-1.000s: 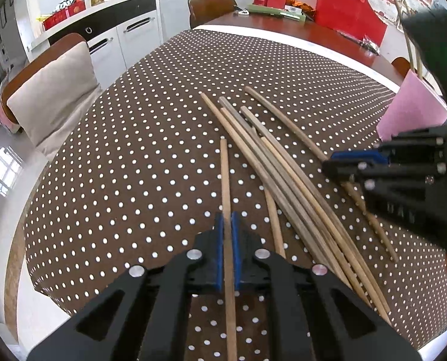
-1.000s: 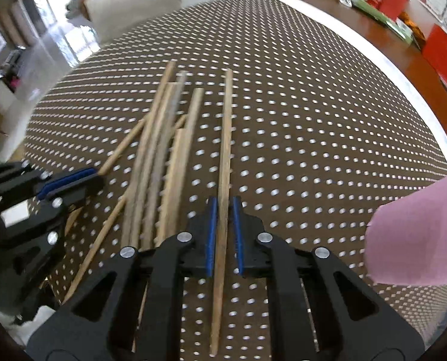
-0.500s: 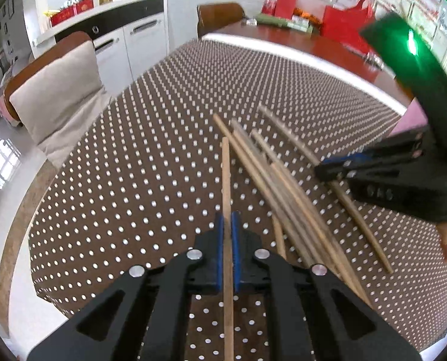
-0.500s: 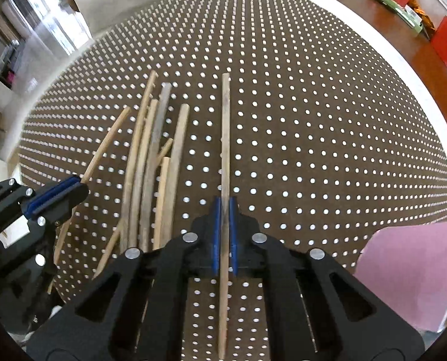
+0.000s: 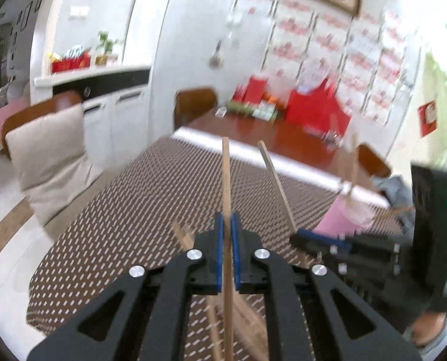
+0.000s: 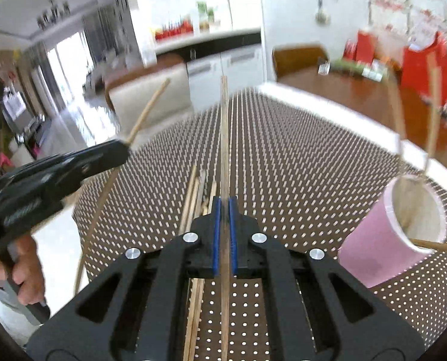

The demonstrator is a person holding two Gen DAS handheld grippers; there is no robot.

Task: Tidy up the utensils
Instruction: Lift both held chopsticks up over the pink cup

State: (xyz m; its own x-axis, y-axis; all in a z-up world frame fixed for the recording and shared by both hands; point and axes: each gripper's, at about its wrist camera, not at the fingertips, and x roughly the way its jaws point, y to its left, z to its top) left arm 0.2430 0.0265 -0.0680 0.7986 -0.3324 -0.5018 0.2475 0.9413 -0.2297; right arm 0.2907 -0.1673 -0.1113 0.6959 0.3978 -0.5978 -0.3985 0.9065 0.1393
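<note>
My left gripper [image 5: 227,225] is shut on a wooden chopstick [image 5: 226,177] and holds it lifted, tip pointing up and away. My right gripper [image 6: 224,207] is shut on another chopstick [image 6: 224,138], also raised off the table. Each gripper shows in the other's view: the right one [image 5: 301,236] with its stick [image 5: 276,185], the left one [image 6: 124,147] with its stick [image 6: 146,112]. Several loose chopsticks [image 6: 198,192] lie on the dotted brown tablecloth [image 6: 298,156]. A pink cup [image 6: 395,234] to the right holds a few chopsticks.
The pink cup [image 5: 343,216] also shows blurred in the left wrist view. A cushioned chair [image 5: 49,150] stands left of the table. Red bags and boxes [image 5: 313,111] sit at the table's far end. A white cabinet [image 6: 217,57] stands behind.
Both grippers have lifted their chopsticks off the table and tilted upward, so the views now look across the room. The pink cup has come into view beside the right gripper.
</note>
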